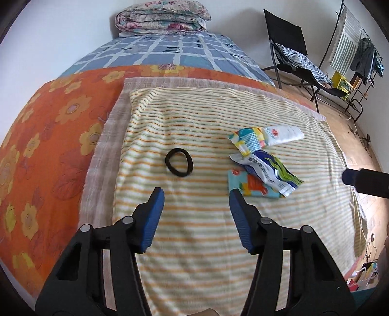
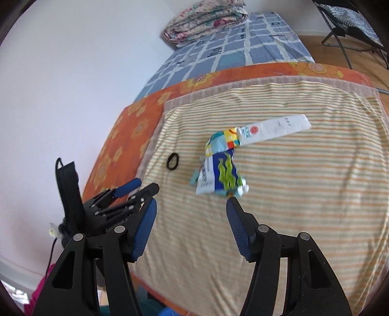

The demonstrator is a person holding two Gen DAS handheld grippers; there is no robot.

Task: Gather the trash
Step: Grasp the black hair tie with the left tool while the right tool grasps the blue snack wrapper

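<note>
Trash lies on a striped towel (image 1: 194, 126) on the bed: a blue and green wrapper (image 1: 269, 170) over a teal and orange packet (image 1: 252, 187), a colourful checked wrapper (image 1: 248, 141), and a white tube (image 1: 284, 135). A black hair tie (image 1: 179, 165) lies to their left. My left gripper (image 1: 197, 192) is open and empty, hovering just short of the hair tie and packet. My right gripper (image 2: 192, 201) is open and empty, just short of the blue and green wrapper (image 2: 218, 177). The tube (image 2: 274, 130), checked wrapper (image 2: 222, 142) and hair tie (image 2: 173, 161) lie beyond it.
An orange flowered sheet (image 1: 48, 126) and a blue checked sheet (image 1: 165, 51) cover the bed, with a folded quilt (image 1: 163, 17) at its head by the wall. A black folding chair (image 1: 294, 56) and a clothes rack (image 1: 352, 48) stand on the wooden floor at right.
</note>
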